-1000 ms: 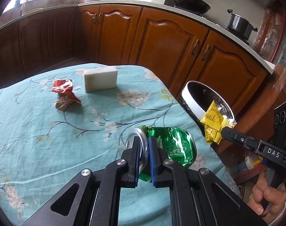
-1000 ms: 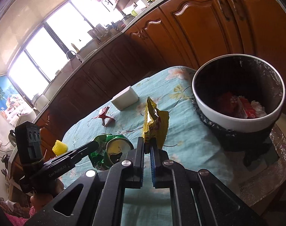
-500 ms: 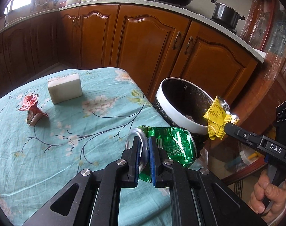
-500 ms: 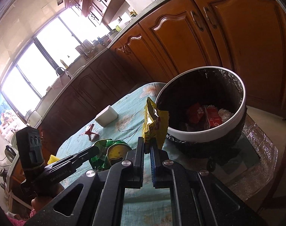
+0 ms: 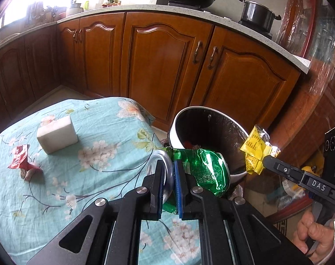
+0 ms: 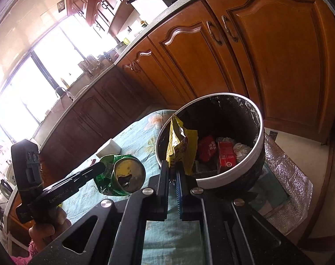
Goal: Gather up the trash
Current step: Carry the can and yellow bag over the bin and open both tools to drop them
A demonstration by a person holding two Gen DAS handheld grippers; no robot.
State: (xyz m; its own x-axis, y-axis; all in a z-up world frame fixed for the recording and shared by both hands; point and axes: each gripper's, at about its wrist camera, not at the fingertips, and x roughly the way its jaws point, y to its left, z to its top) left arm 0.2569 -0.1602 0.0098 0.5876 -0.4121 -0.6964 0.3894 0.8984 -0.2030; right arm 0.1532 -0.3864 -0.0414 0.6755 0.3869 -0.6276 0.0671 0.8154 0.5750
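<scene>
right now both tools are loaded and close to the bin, so the step in hand looks like the drop. the left tool is closed tight on the rim of a crushed green can, held in the air over the right edge of the worktop, just near of the bin's white rim. the right tool is pinched shut on the lower end of a yellow wrapper, which stands up above its fingers at the near left side of the bin mouth; whether it is fully past the rim i cannot tell.

to do it well, carry each piece further over the dark opening before letting go. the wrapper is light and may flutter or cling to a finger, so lower it into the mouth and open wide. the can is heavier and should fall straight, but it could clip the rim and bounce off, so bring it over the middle, clear of the other tool.

a red wrapper and a white block lie on the far left of the worktop, well apart from the bin; the red one probably goes next.
</scene>
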